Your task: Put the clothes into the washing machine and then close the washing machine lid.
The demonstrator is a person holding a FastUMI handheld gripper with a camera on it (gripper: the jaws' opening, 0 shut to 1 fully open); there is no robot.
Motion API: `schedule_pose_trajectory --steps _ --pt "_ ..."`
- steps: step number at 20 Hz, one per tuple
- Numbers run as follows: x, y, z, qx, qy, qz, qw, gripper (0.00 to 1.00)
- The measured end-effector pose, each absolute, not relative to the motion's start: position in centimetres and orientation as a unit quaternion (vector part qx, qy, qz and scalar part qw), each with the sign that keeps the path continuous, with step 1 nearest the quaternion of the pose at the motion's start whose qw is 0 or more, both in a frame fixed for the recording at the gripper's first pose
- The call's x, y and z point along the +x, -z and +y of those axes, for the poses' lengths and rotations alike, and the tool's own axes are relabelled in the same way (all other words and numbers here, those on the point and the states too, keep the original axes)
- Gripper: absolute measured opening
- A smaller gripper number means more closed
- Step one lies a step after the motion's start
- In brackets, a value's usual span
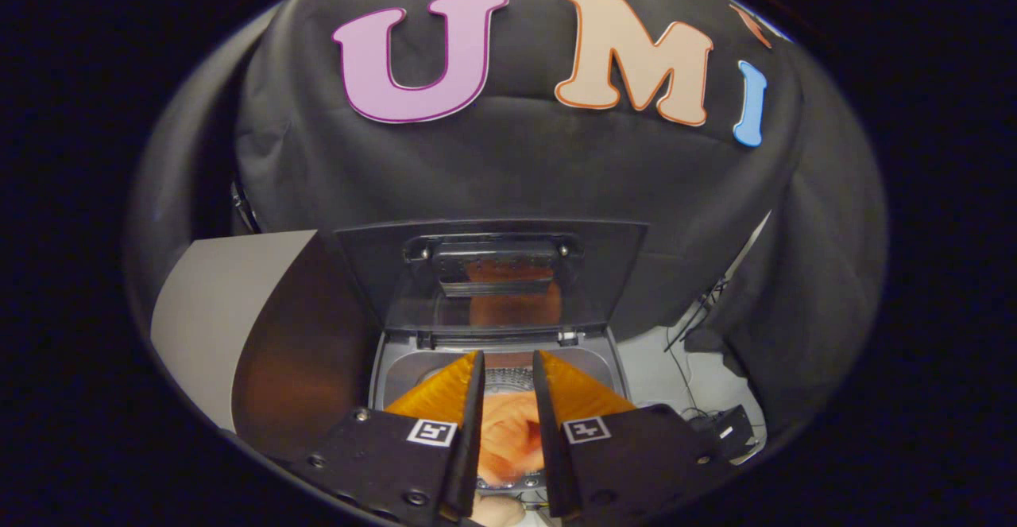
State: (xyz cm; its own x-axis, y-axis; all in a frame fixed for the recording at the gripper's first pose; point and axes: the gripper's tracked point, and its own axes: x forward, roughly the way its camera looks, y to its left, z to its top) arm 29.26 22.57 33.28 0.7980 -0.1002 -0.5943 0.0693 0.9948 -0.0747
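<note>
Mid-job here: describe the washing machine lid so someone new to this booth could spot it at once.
Start at the top-loading washing machine standing before the black cloth wall. Its lid stands raised at the back of the opening, beyond the gripper, whose fingers are parted above orange clothes in the drum. It is the dark see-through panel with a handle recess.

My gripper (507, 368) had two wedge-shaped fingers (465, 400) at the frame's bottom centre, each on a blocky mount with screws and a square black-and-white marker tag (431, 432).
</note>
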Motion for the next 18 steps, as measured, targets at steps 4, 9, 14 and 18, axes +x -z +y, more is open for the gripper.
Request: schedule_pose_trajectory --steps 4,9,14,18 --pt "29.5 -34.0 23.1 -0.019 0.033 0.302 0.952 0.35" --pt "32.0 -36.9 23.4 -0.034 0.034 0.243 0.969 0.41" --pt "35.7 -39.8 24.7 -0.023 0.032 0.192 0.981 0.76" --pt "39.2 -39.8 25.6 -0.024 0.034 0.175 0.984 0.78"
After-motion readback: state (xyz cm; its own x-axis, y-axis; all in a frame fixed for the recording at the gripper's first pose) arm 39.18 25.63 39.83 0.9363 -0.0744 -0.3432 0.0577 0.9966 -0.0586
